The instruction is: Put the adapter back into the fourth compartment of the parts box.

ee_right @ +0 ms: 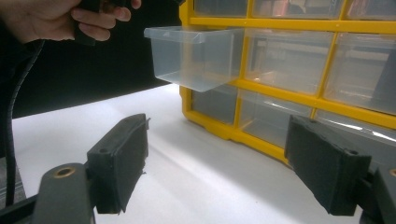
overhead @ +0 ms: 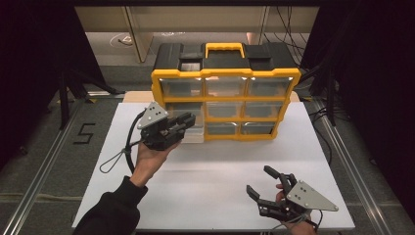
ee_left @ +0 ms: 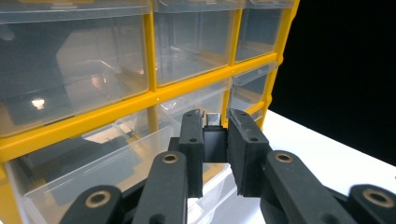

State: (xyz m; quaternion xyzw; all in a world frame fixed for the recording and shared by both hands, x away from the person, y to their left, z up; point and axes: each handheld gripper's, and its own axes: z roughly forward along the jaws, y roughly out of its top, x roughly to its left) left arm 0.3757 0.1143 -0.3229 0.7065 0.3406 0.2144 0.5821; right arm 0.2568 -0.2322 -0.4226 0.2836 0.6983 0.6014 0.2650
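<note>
High view: a yellow drawer cabinet [overhead: 225,100] stands at the worktop's [overhead: 205,176] far edge. The left gripper [overhead: 183,122] meets a pulled-out clear drawer [overhead: 192,132]; the right gripper [overhead: 262,188], jaws spread, idles near the front right corner.

Left gripper view: jaws pinch the drawer's front tab [ee_left: 214,120].

Right gripper view: the drawer [ee_right: 196,56] projects, judged partly withdrawn; removal outstanding.

I count one yellow-and-black drawer organizer [overhead: 225,73] on one white tabletop [overhead: 215,166]. It shows nine clear drawers in three rows of three; one of them, the pulled-out drawer [ee_right: 194,56], juts from the frame. I'm running two grippers: the left gripper [overhead: 183,122] and the right gripper [overhead: 262,182].
</note>
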